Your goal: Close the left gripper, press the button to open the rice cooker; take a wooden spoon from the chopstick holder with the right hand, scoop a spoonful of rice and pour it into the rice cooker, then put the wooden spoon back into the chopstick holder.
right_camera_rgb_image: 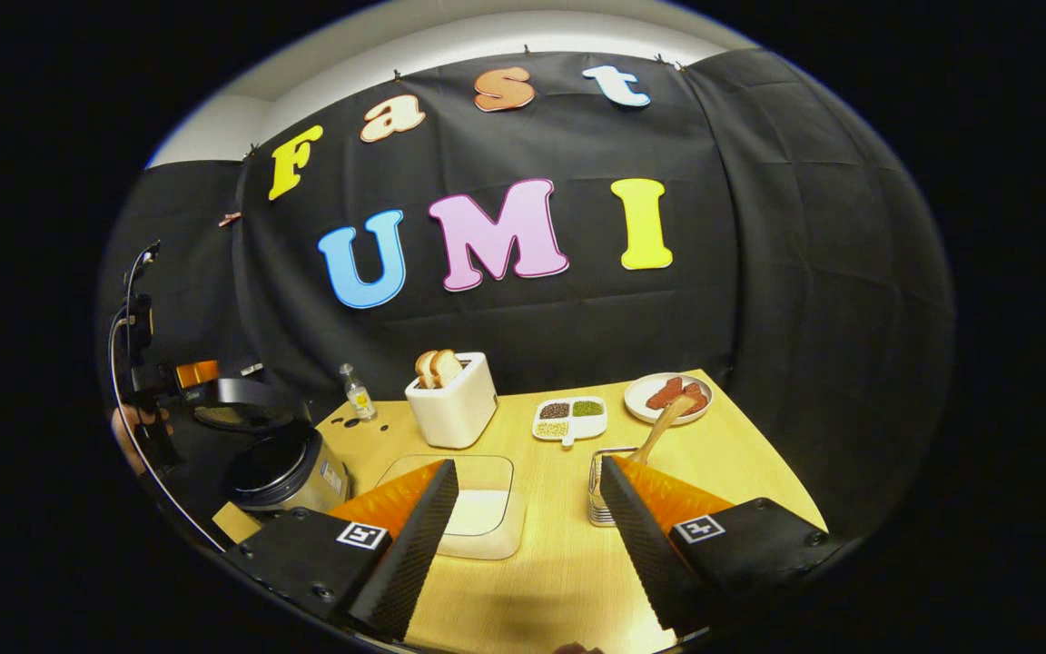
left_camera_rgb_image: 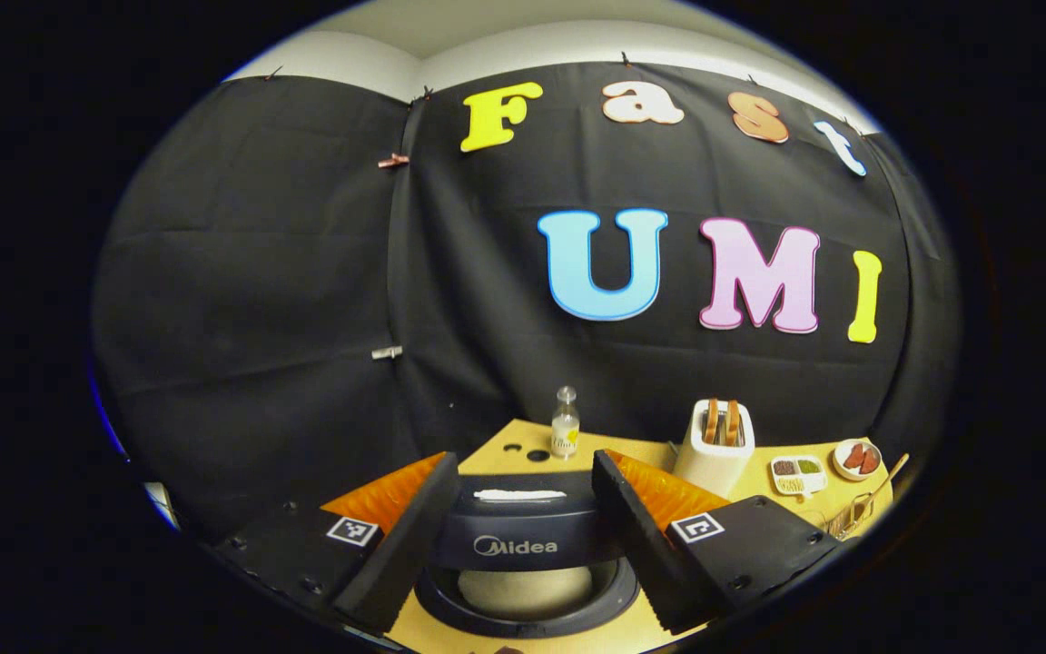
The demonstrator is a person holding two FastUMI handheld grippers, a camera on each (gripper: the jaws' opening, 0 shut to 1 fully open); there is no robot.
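Observation:
The rice cooker (right_camera_rgb_image: 291, 472) stands at the table's left end with its dark lid (right_camera_rgb_image: 232, 400) raised. In the left gripper view the cooker (left_camera_rgb_image: 523, 540) lies right below and between the fingers of my left gripper (left_camera_rgb_image: 525, 459), which is open and holds nothing; the pale inner pot (left_camera_rgb_image: 523, 590) shows beneath. My right gripper (right_camera_rgb_image: 527, 463) hovers open over a clear tray of white rice (right_camera_rgb_image: 478, 509). The wooden spoon (right_camera_rgb_image: 664, 422) stands in the metal chopstick holder (right_camera_rgb_image: 603, 500), just behind the right finger.
A white toaster (right_camera_rgb_image: 452, 400) with bread, a small bottle (right_camera_rgb_image: 358, 392), a divided dish of beans (right_camera_rgb_image: 570, 418) and a plate of sausages (right_camera_rgb_image: 668, 395) line the back of the yellow table (right_camera_rgb_image: 559, 572). A hand (right_camera_rgb_image: 128, 436) grips the left tool beside the cooker.

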